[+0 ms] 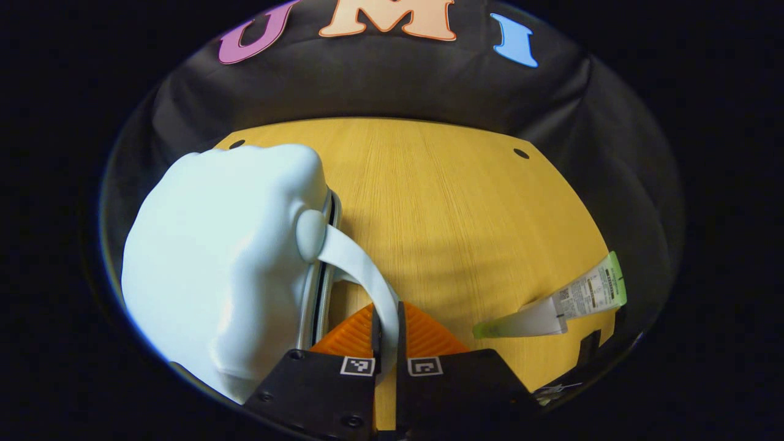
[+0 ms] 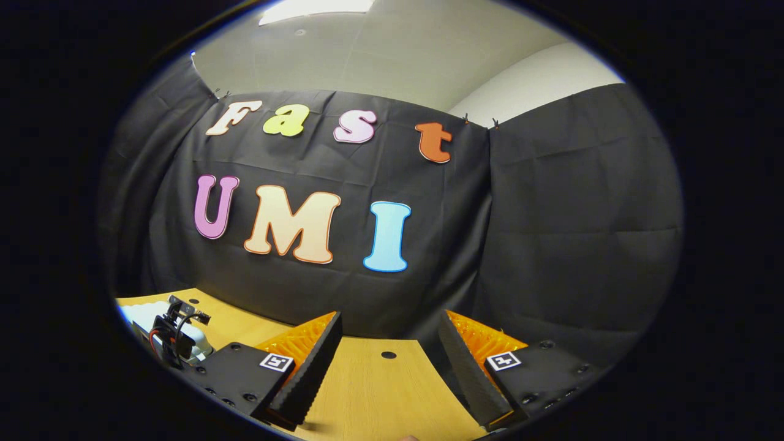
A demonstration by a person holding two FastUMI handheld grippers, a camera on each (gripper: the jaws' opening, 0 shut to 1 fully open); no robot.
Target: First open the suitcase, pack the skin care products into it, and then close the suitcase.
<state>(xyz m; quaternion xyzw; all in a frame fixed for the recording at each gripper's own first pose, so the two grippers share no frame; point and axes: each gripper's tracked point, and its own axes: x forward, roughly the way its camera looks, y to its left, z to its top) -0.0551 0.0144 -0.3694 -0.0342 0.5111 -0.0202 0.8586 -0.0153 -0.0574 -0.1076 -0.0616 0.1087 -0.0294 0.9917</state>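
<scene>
- Wooden desk (image 1: 453, 202) in a booth with black cloth walls, a couple of small dark holes near its far edge.
- The suitcase (image 1: 220, 263) is a pale hard-shell one sitting on the left of the desk. Its seam looks barely parted, if at all, so I'd say the opening step is in hand.
- Left tongs (image 1: 387, 334) are pinched nearly shut on the white handle strap (image 1: 361, 263) that loops off the case's edge.
- One skin care tube (image 1: 560, 300) lies on its side on the right of the desk, well apart from the case, not packed yet.
- Right tongs (image 2: 386, 367) are spread wide, holding nothing, hovering above the near desk and pointed at the wall.
- What could go wrong: that strap is thin and smooth, so it could slip out of the pinch on a pull. Or the whole case could drag or tip instead of the lid lifting, since nothing is bracing the shell.
- The left gripper view gives the strap grip and the tube. The right gripper view adds the ceiling, the upper wall and the other gripper (image 2: 177, 337) far left by the case.
</scene>
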